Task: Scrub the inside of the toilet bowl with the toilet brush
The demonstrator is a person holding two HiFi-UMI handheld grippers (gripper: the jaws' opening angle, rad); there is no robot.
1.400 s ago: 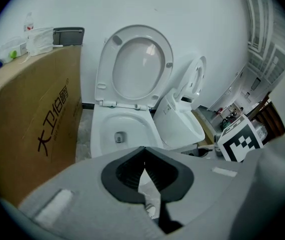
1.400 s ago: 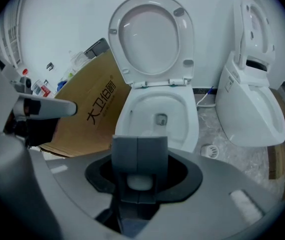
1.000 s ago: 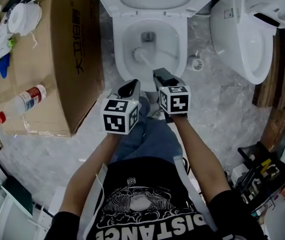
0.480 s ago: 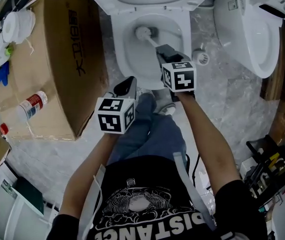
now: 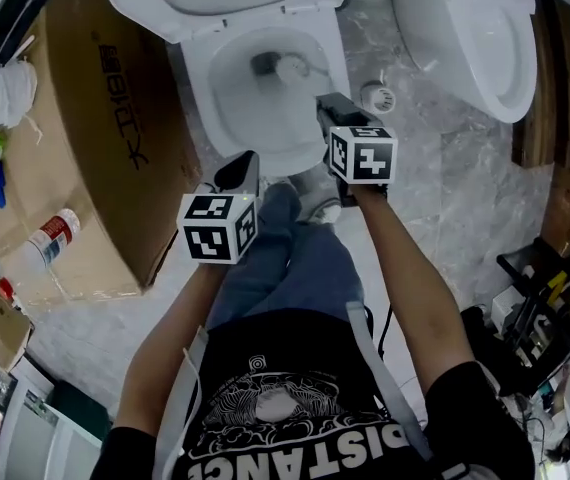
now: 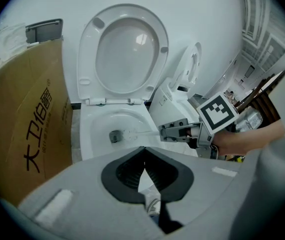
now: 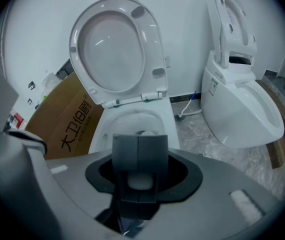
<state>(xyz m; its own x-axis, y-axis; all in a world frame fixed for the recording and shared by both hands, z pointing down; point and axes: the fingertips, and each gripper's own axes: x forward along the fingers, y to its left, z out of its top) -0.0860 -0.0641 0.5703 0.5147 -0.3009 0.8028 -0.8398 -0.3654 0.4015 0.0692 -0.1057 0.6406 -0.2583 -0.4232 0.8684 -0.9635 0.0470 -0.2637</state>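
Observation:
The white toilet bowl stands open with seat and lid raised. The toilet brush head sits deep inside it, beside the drain hole. My right gripper hangs over the bowl's near right rim, shut on the brush's white handle; in the right gripper view the handle shows between the jaws, which stand together. My left gripper hovers at the bowl's front edge, shut and holding nothing. In the left gripper view, the brush head lies low in the bowl, with the right gripper to its right.
A large cardboard box stands left of the toilet, with a bottle lying on it. A second toilet is at the right. A small round brush holder sits on the marble floor between them. Tools lie at the lower right.
The right gripper has pushed forward over the rim, and the brush head has moved from the bowl's front toward the drain at the back. The left gripper stays shut near the front edge.

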